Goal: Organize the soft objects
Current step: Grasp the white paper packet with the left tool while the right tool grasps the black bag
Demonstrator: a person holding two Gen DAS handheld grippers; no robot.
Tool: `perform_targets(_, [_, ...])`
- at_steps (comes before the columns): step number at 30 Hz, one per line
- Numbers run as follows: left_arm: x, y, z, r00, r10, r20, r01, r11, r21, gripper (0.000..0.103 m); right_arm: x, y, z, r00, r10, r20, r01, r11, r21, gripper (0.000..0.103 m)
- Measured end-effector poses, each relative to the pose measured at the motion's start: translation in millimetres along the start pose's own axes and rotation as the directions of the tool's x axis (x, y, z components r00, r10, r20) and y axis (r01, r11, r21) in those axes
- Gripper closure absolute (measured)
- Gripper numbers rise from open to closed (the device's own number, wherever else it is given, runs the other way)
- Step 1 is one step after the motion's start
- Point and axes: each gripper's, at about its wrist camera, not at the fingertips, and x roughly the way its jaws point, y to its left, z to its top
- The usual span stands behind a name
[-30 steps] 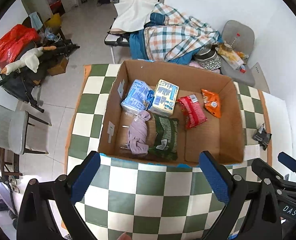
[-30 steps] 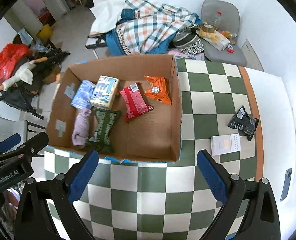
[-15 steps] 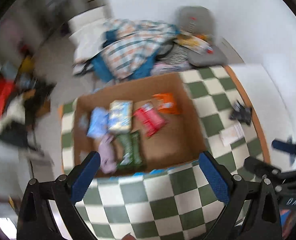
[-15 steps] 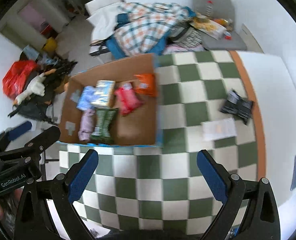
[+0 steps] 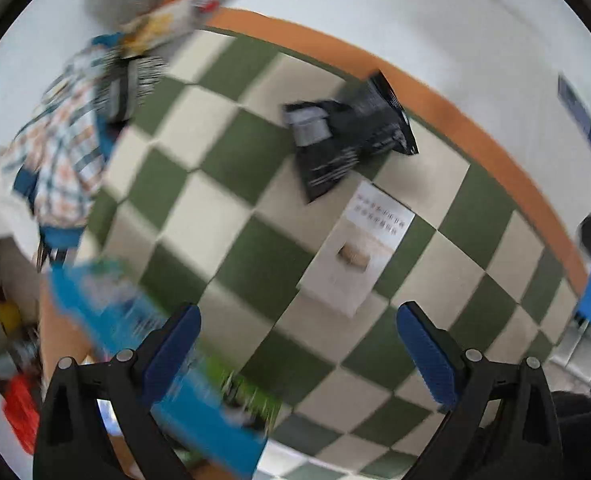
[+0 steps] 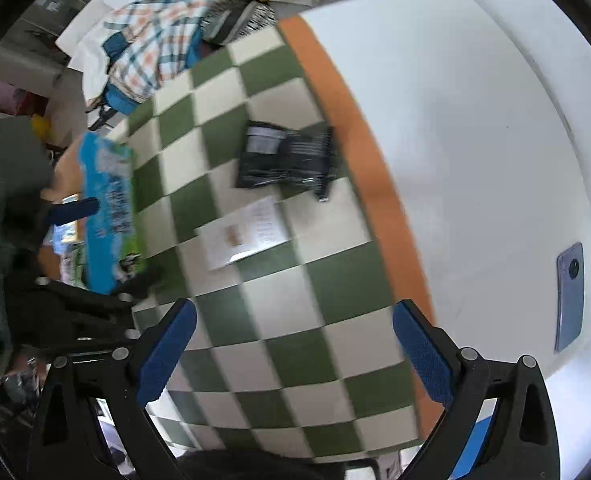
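A black snack packet (image 5: 347,148) lies on the green-and-white checked tablecloth (image 5: 255,264), near its orange border; it also shows in the right wrist view (image 6: 285,158). A flat white packet (image 5: 355,254) lies just in front of it, also in the right wrist view (image 6: 247,236). The cardboard box with its blue printed side (image 5: 147,356) sits at the left of both views (image 6: 107,212). My left gripper (image 5: 297,348) is open and empty above the cloth, short of the white packet. My right gripper (image 6: 293,346) is open and empty over the cloth.
A phone (image 6: 569,296) lies on the white table (image 6: 475,140) to the right. A pile of checked clothes (image 6: 155,48) sits beyond the far table edge. Both views are blurred by motion.
Both grippers have swung right, away from the box and toward the black packet and the white packet. Both stay open and empty.
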Motion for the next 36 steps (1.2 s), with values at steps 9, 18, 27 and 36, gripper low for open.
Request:
perform_targets(9, [79.7,-41.3,41.6,0.99,0.0,-0.143,0.019,0.991,0.131,0.021,45.1,-39.5,38.5,0.991,-0.118,-0.063,0.11,0.987,-0.114,0.003])
perform_targets(18, [84.4,-20.4,18.9,0.979,-0.119,-0.163,0.098,0.986,-0.135,0.045,69.7,-14.2,73.4,0.981,-0.175,-0.078,0.139,0.93,-0.34,0.003])
perform_targets(27, [89.5,17.6,-20.3,0.963,-0.256,-0.088,0.172,0.83,-0.53,0.046,122.7,65.4,122.6,0.959,-0.275,-0.071,0.16,0.729,-0.666,0.003])
perform_targets(36, [89.8,36.5,-39.3,0.957,-0.283,-0.06,0.192,0.777,-0.6,0.046,176.8,100.0,138.3,0.92,-0.366,-0.143,0.136,0.638,-0.758,0.01])
